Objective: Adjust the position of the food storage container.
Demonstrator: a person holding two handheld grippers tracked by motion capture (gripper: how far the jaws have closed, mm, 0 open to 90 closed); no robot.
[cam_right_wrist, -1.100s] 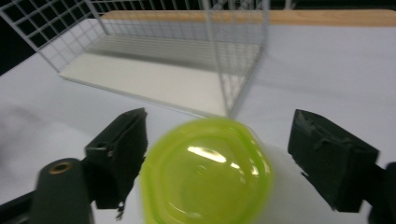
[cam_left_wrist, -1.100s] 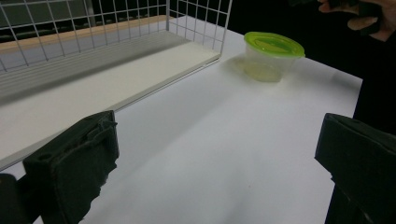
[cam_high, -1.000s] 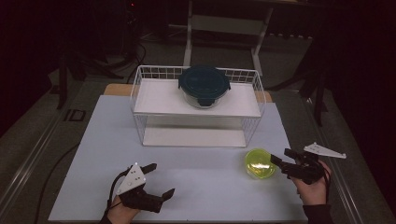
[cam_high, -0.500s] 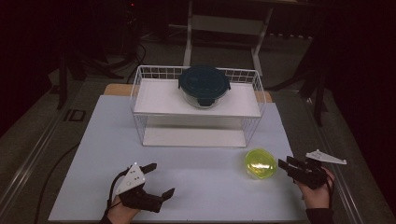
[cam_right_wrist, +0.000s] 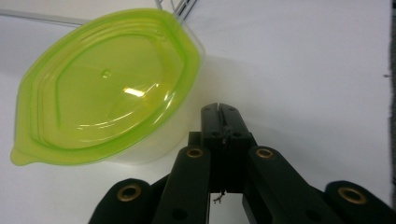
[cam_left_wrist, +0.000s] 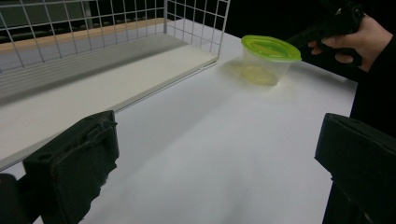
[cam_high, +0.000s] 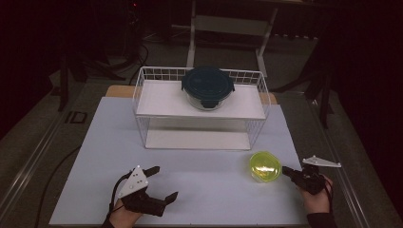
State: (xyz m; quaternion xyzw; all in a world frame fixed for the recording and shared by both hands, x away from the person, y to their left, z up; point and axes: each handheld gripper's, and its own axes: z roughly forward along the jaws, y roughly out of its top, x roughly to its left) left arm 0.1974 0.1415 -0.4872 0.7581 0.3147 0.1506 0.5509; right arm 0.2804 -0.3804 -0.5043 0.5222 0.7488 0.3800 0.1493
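The white counter carries a white wire rack at its far side, with a dark-lidded glass container on the rack's upper shelf. A small clear tub with a green lid sits near the counter's right front. The left gripper rests at the near left, fingers spread wide apart on nothing. The right gripper points at the tub, just beside it, fingers pressed together.

Glossy translucent lime-green plastic lid on clear plastic tub, just beside matt black right claw; white wire-metal rack beyond.
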